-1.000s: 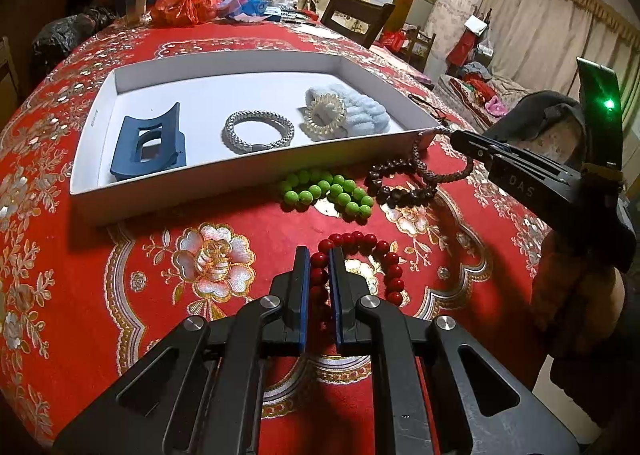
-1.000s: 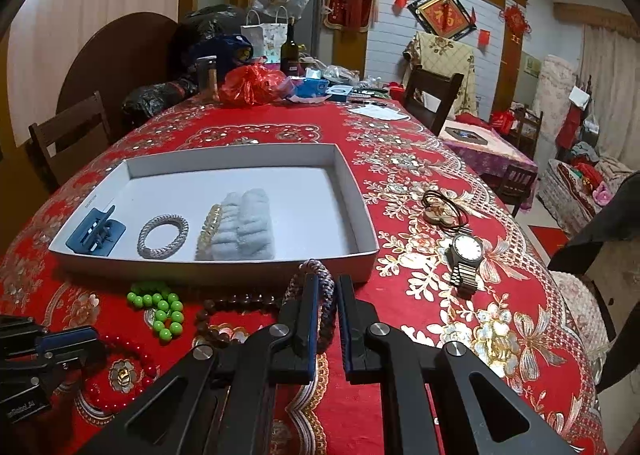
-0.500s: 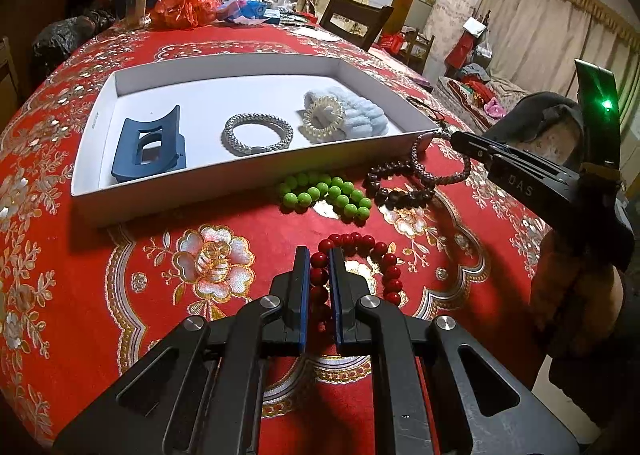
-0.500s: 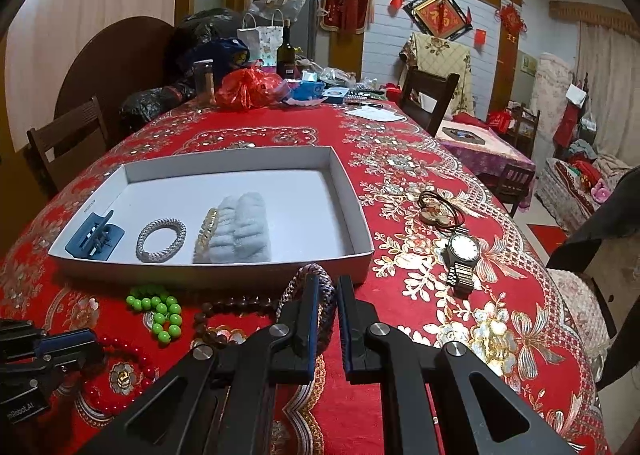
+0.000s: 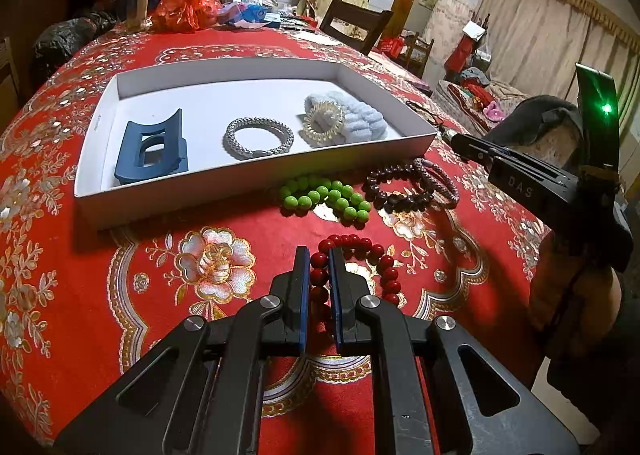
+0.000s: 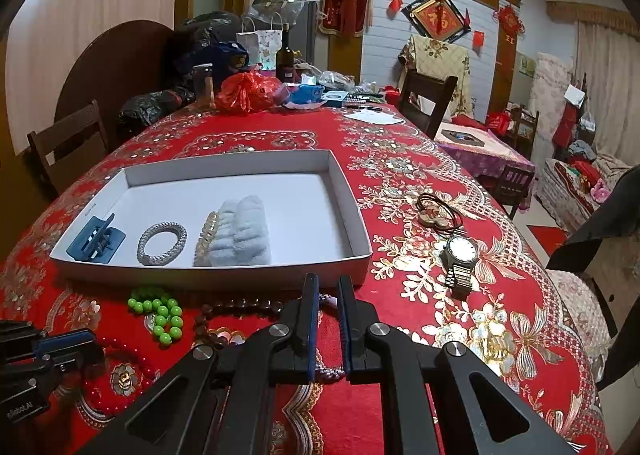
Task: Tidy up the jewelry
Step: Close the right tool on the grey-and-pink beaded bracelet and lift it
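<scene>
Festive red hangings are decorating the far wall, and a red, gold-flowered cloth is covering the bench [image 5: 120,295], where a shallow white tray [image 5: 256,187] is already holding a blue hair claw [image 5: 152,147], a silver braided bracelet [image 5: 258,137], a clear coil tie [image 5: 322,123] and a pale blue scrunchie [image 5: 360,117]. In the left wrist view the left hand-held gripper [image 5: 319,255] is clenching on the red bead bracelet [image 5: 360,255], which is lying on the cloth at 6 o'clock of the tray; the green bead bracelet [image 5: 332,197] and the brown bead bracelet [image 5: 396,191] are lying between it and the tray wall. The right hand-held gripper [image 6: 328,283] is clenching on the purple braided bracelet [image 5: 438,181], just at 3 o'clock of the brown beads, near the tray's corner. A wristwatch [image 6: 460,259] and a black cord pendant [image 6: 438,211] are waiting further to 3 o'clock. Both bracelets are looking light; the beads are probably hard, round and slippery on a stretchy string, so pinching across one bead row, as now, seems right, while the braid is looking soft and easy to pinch anywhere. Compared with a second ago, the purple braid is sitting lower against the cloth in the right view, while both tools are staying closed and barely shifting.
</scene>
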